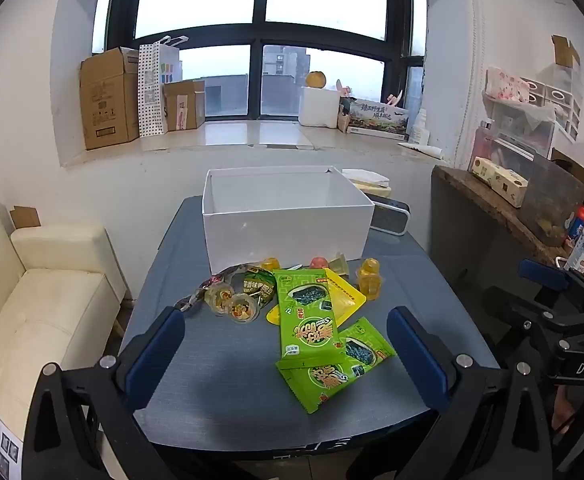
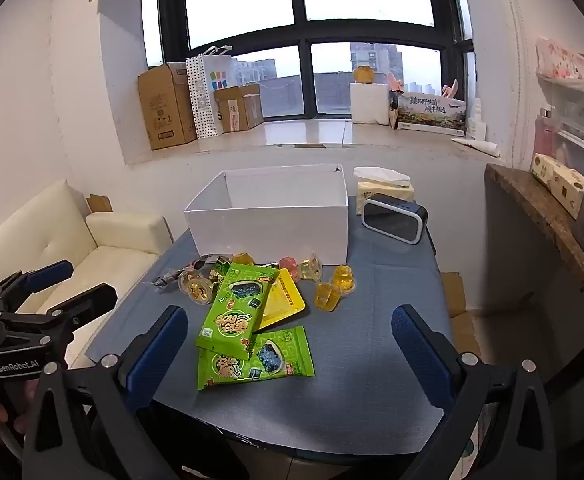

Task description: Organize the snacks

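Hovering wide open and empty, left gripper (image 1: 286, 354) and right gripper (image 2: 290, 354) frame glossy green seaweed-snack packets (image 1: 307, 316) lying lengthwise toward the open white cardboard box (image 1: 284, 236) at the blue-grey table's (image 1: 220, 380) far edge.

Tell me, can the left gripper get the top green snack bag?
Probably yes. The left gripper is open and empty, and the top green bag lies uncovered on the table just ahead, nothing in between.

Snack packets (image 1: 307, 312) lie on the table (image 1: 220, 368) before the box (image 1: 288, 220), speaker (image 2: 395, 218) right of it
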The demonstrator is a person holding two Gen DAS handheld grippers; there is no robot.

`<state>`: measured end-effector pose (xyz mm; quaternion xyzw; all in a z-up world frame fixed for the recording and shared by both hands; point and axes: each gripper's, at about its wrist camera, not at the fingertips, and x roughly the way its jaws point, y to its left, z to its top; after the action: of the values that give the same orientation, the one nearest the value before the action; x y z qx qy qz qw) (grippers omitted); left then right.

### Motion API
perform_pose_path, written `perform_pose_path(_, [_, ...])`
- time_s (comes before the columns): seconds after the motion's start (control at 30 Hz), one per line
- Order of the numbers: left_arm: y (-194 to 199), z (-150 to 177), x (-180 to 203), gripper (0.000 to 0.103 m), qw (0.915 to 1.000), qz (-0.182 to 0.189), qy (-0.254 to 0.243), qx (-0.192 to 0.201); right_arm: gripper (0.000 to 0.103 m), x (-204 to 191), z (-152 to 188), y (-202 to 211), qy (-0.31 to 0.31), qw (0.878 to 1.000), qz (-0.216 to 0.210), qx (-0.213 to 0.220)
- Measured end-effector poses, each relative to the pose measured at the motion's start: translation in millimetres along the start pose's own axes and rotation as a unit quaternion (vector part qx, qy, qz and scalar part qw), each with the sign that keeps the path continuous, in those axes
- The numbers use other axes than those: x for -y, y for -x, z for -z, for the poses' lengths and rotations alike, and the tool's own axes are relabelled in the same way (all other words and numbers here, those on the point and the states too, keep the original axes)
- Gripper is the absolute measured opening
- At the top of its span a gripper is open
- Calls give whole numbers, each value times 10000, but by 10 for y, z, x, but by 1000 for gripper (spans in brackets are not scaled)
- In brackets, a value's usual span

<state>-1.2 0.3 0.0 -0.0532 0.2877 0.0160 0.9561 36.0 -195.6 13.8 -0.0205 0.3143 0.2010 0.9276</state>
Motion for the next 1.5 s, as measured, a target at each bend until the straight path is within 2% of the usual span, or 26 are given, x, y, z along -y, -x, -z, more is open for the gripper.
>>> perform_pose_path(0.27, [18,70,-23,103,10000,6,-37,8,103,50,13,-11,-88,10000,23,-6])
perform_pose_path(0.47, [-8,-6,52,103,9999,-31,-139,-72,103,8,-14,14,20,10000,1,14])
perform_pose_path(1.5, [-19,8,75,103,9998,11,-177,-114,103,-12,-3,20,55,10000,3,24])
